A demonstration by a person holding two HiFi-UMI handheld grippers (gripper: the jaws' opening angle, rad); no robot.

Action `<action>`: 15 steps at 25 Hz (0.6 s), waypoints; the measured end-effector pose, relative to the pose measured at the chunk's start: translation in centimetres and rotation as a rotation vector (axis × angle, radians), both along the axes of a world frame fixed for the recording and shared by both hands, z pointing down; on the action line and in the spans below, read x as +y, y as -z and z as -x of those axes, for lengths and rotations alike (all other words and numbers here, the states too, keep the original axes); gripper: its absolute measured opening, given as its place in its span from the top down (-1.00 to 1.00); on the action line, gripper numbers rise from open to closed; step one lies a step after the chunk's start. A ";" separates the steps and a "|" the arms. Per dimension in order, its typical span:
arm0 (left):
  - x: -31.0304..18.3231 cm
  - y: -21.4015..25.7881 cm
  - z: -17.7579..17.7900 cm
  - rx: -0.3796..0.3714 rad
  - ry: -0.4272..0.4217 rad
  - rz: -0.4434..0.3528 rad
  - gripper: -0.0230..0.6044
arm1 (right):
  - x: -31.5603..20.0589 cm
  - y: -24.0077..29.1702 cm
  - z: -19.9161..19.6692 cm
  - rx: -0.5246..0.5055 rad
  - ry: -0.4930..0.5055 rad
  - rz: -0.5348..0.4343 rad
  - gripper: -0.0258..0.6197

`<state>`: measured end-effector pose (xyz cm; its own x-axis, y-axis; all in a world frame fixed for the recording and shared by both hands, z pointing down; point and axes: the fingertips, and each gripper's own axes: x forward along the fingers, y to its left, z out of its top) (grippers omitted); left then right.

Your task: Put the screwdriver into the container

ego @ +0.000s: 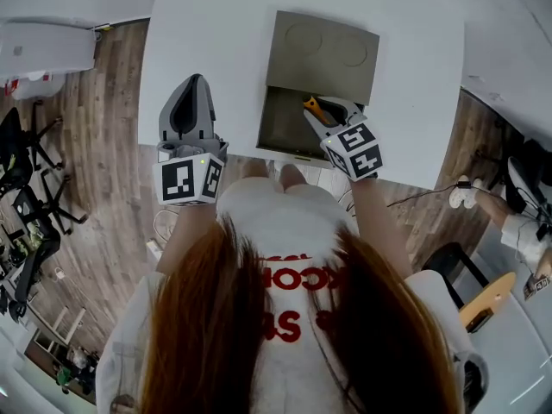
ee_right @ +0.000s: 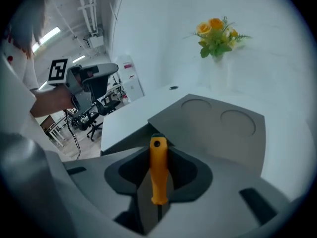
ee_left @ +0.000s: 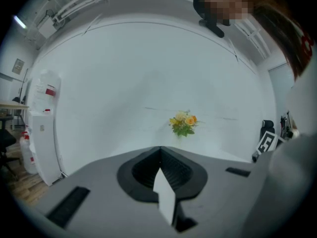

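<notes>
The jaws of our right gripper (ego: 323,121) are pinched on the orange handle of the screwdriver (ee_right: 159,175), one pad on each side. The handle's end, with its small hole, points forward past the tips, and the thin dark shaft runs back toward the gripper body. From the head view the handle pokes out over the open box of the grey container (ego: 274,121), though we cannot quite tell whether it touches the bottom or hangs just above it. The container's lid (ego: 323,54) lies folded back flat behind the box, with two round hollows in its face. The jaws of our left gripper (ee_left: 160,155) are pressed together with nothing between them. It sits over the white table (ego: 216,24) to the left of the container, well apart from it and pointing away from us. Beyond both grippers a small bunch of yellow and orange flowers (ee_right: 216,36) stands against the white wall.
</notes>
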<state>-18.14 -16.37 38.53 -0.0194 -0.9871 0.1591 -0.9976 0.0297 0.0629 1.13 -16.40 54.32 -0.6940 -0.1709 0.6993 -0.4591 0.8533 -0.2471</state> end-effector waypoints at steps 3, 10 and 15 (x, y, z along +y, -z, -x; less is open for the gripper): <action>0.2 -0.4 0.0 -0.002 0.001 0.013 0.91 | 1.0 -2.1 0.3 0.084 0.040 -0.004 0.57; 0.6 -0.8 0.7 -0.004 0.003 0.026 0.91 | 1.7 -4.3 0.7 0.144 0.065 0.006 0.54; 0.2 -0.1 0.5 -0.011 0.001 0.001 0.91 | -0.1 -0.8 0.7 0.005 -0.011 -0.011 0.50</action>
